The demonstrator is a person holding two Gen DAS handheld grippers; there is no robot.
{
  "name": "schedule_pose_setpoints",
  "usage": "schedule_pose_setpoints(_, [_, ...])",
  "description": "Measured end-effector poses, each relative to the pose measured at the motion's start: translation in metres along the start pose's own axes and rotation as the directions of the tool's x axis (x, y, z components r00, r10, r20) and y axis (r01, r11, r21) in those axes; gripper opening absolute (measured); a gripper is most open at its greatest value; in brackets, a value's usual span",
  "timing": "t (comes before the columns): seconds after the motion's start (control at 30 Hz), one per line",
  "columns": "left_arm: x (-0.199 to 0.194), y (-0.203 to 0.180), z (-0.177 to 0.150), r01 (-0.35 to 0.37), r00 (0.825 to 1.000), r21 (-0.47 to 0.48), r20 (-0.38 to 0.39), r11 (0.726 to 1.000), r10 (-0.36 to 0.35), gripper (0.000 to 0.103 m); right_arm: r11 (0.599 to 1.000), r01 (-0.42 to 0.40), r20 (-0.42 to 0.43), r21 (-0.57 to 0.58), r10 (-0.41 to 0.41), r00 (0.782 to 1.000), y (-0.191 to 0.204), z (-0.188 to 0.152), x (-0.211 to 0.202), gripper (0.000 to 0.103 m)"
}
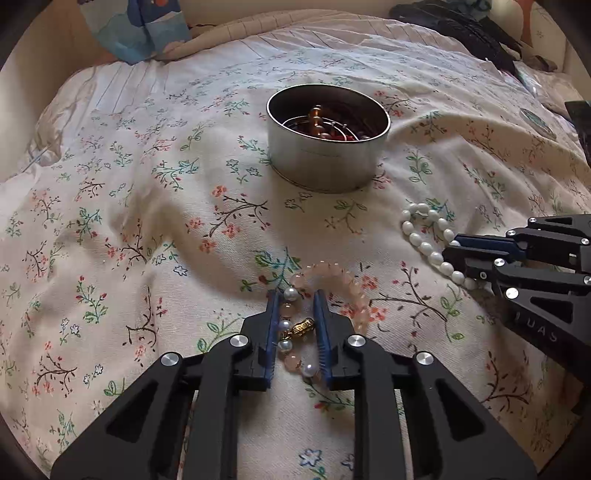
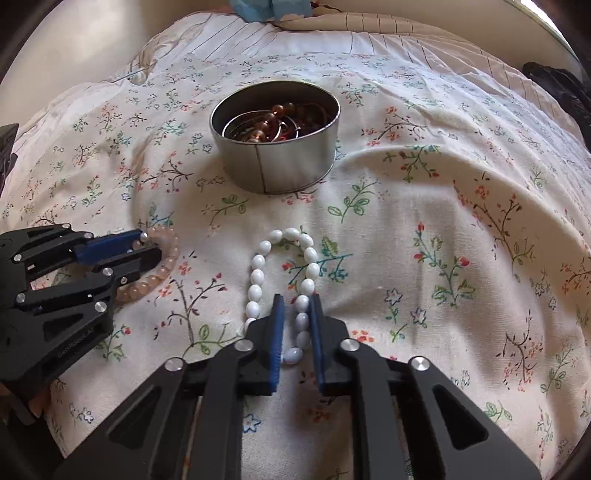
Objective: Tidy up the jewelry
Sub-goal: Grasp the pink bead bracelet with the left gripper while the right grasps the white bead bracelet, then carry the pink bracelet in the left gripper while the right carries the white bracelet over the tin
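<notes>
A pink bead bracelet (image 1: 343, 271) with pearl beads and a gold charm lies on the floral bedspread (image 1: 147, 221). My left gripper (image 1: 296, 293) is shut on its near side, with the beads and charm squeezed between the blue pads. A white oval-bead bracelet (image 2: 256, 262) lies to its right. My right gripper (image 2: 296, 297) is shut on one strand of it. Each gripper shows in the other's view: right gripper (image 1: 450, 247) on the white bracelet (image 1: 415, 238), left gripper (image 2: 149, 243) on the pink bracelet (image 2: 162, 273). Beyond both stands a round metal tin (image 1: 325, 162) (image 2: 280, 166), open, holding brown beads and metal bangles.
The bedspread is soft and wrinkled, with folds around the tin. A blue patterned cushion (image 1: 140, 26) lies at the back left and dark clothing (image 1: 461, 29) at the back right. A round flat disc (image 1: 535, 122) rests on the bed at the far right.
</notes>
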State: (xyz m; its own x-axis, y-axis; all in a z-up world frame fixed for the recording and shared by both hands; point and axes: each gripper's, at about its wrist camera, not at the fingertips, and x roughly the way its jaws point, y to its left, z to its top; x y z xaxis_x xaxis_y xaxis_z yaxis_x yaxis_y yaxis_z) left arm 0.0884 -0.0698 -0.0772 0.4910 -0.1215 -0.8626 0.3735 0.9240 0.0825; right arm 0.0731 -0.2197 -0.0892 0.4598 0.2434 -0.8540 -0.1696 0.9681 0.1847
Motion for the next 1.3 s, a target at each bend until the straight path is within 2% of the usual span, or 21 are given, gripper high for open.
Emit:
schedule_pose_setpoints(0.07, [-0.010,0.002,-0.002,0.079,0.997,-0.049,0.011,0.996,-0.078,0.007,0.986,-0.123,0.031,0.113,0.120,0.992,-0.016,-0.003,-0.007,0.008])
schedule_pose_setpoints(0.1, [-0.016,0.004,-0.002,0.104,0.994,-0.078,0.029,0.991,-0.102,0.007,0.972,-0.175,0.056,0.159,0.168,0.984,-0.023,-0.006,-0.011,0.008])
schedule_pose_setpoints(0.2, [-0.029,0.004,-0.003,0.143,0.988,-0.122,0.083,0.982,-0.133,0.007,0.909,-0.320,0.145,0.269,0.290,0.946,-0.042,-0.015,-0.025,0.008])
schedule_pose_setpoints(0.27, [-0.037,0.003,-0.003,0.149,0.984,-0.139,0.116,0.979,-0.133,0.007,0.874,-0.381,0.198,0.303,0.333,0.922,-0.050,-0.020,-0.033,0.008])
schedule_pose_setpoints(0.4, [-0.049,0.006,-0.005,0.166,0.976,-0.168,0.171,0.972,-0.137,0.007,0.816,-0.492,0.302,0.303,0.407,0.862,-0.057,-0.021,-0.048,0.008])
schedule_pose_setpoints(0.47, [-0.055,0.008,-0.004,0.182,0.968,-0.176,0.203,0.967,-0.146,0.007,0.792,-0.544,0.352,0.278,0.443,0.825,-0.056,-0.018,-0.055,0.008])
schedule_pose_setpoints(0.57, [-0.063,0.011,-0.001,0.201,0.956,-0.186,0.252,0.962,-0.151,0.007,0.774,-0.593,0.412,0.223,0.476,0.777,-0.052,-0.011,-0.069,0.008])
schedule_pose_setpoints(0.63, [-0.068,0.010,0.001,0.201,0.949,-0.185,0.282,0.962,-0.144,0.007,0.765,-0.612,0.440,0.199,0.489,0.753,-0.051,-0.008,-0.074,0.008])
schedule_pose_setpoints(0.8, [-0.073,0.012,0.004,0.196,0.940,-0.184,0.315,0.963,-0.131,0.007,0.757,-0.629,0.473,0.179,0.494,0.729,-0.053,-0.004,-0.082,0.008])
schedule_pose_setpoints(1.0, [-0.072,0.018,0.007,0.192,0.938,-0.200,0.324,0.961,-0.120,0.007,0.753,-0.635,0.505,0.170,0.487,0.713,-0.058,-0.006,-0.087,0.008])
schedule_pose_setpoints(1.3, [-0.071,0.001,0.011,0.113,0.943,-0.142,0.329,0.983,-0.061,0.007,0.724,-0.667,0.529,0.173,0.503,0.684,-0.063,-0.006,-0.089,0.008])
